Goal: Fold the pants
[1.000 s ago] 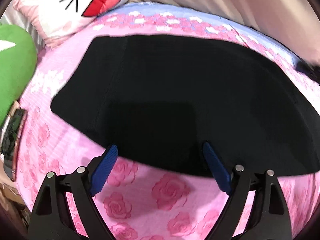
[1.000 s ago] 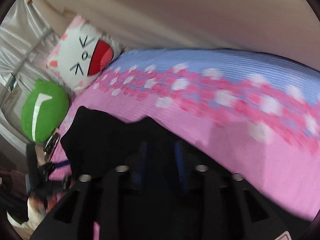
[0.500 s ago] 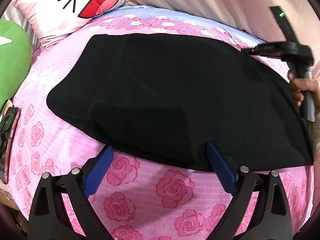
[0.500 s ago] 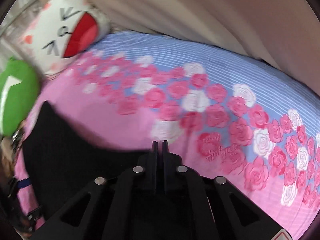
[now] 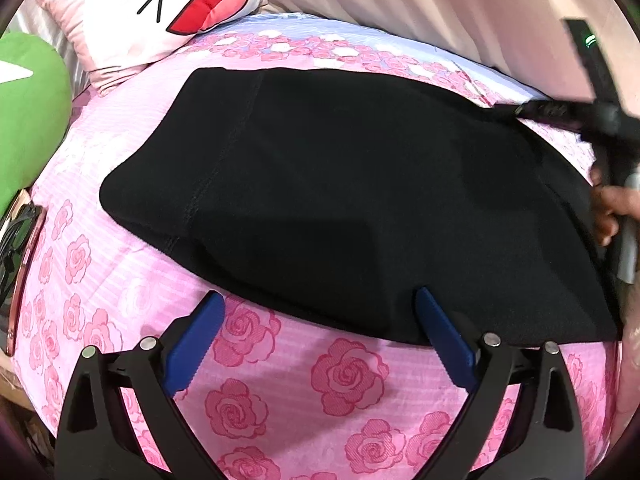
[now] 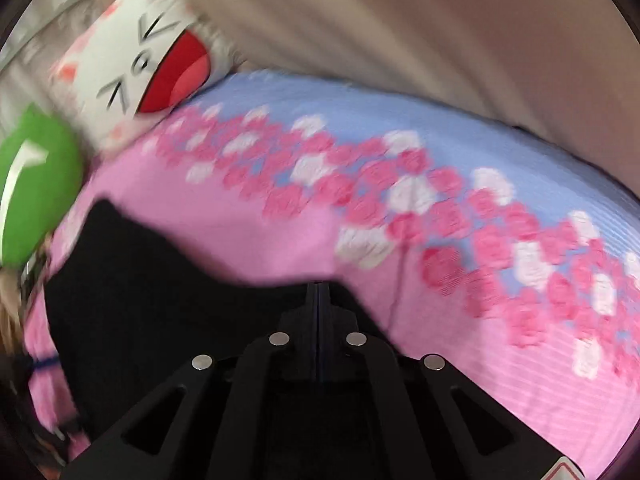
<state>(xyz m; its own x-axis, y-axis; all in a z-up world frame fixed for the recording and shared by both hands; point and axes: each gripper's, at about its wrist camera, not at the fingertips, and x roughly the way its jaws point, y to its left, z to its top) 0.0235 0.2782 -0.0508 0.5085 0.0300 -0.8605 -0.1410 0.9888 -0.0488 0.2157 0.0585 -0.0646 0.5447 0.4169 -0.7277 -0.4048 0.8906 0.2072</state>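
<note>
- No container lies near my claws; the folded black fabric pants lie flat on the pink rose-print bedsheet, just ahead of my left claw.
- My left claw stands spread wide, gripping nothing, its blue pads at the pants' near edge.
- My right claw is clenched at the pants' far corner; whether cloth is pinched there, I cannot tell.
- Both claws point steeply down towards the bed.
</note>
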